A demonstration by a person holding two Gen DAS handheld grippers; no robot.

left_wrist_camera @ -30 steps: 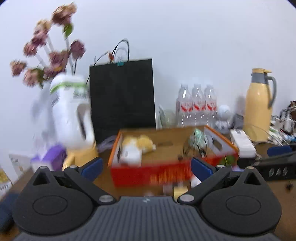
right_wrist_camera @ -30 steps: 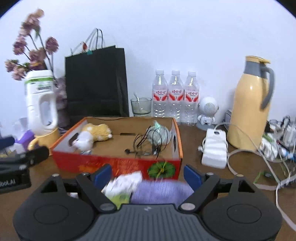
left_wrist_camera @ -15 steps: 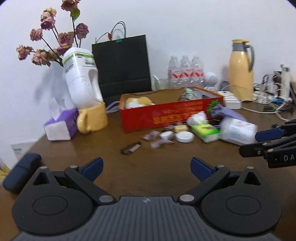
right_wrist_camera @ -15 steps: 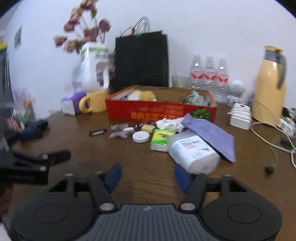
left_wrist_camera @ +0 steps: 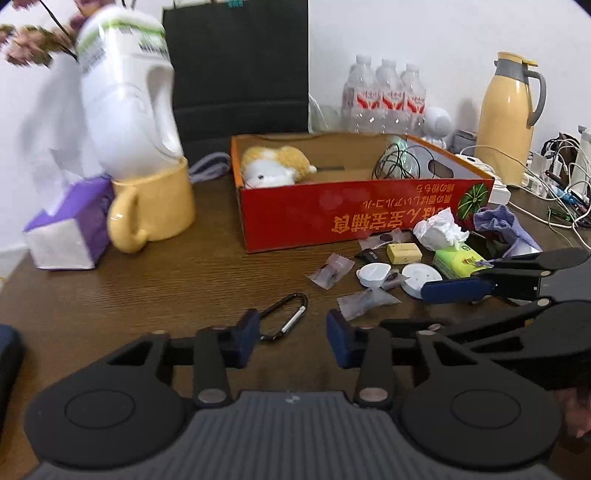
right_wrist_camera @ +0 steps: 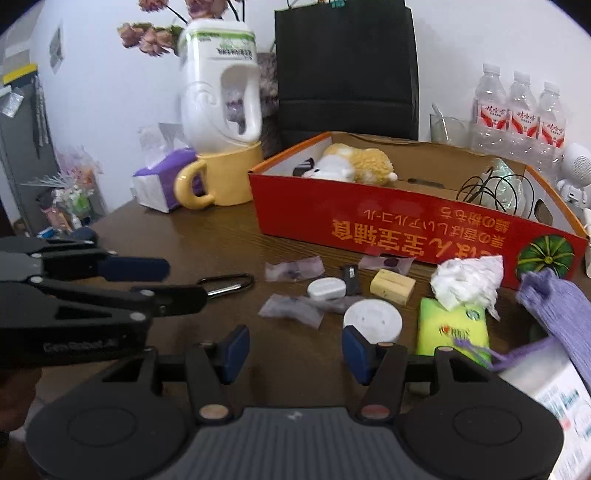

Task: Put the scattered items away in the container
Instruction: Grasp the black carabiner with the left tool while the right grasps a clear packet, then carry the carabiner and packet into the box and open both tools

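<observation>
Left gripper point(left_wrist_camera: 291, 332) jaws closing, black carabiner point(left_wrist_camera: 284, 320) between them, pads not yet touching. Right gripper point(right_wrist_camera: 295, 349) half-open, empty, near white round lid point(right_wrist_camera: 371, 320). Red box point(right_wrist_camera: 406, 225) behind.

black hand-held gripper point(left_wrist_camera: 291, 334), blue finger pads point(left_wrist_camera: 249, 328), round housings, brass-coloured screws

I see a dark wood table point(left_wrist_camera: 155, 280) against a white wall point(left_wrist_camera: 424, 33); left, maybe a grey cabinet point(right_wrist_camera: 22, 155).

light: bright, even | shadows: soft | blur: left edges, motion | distortion: fisheye, dark corners
</observation>
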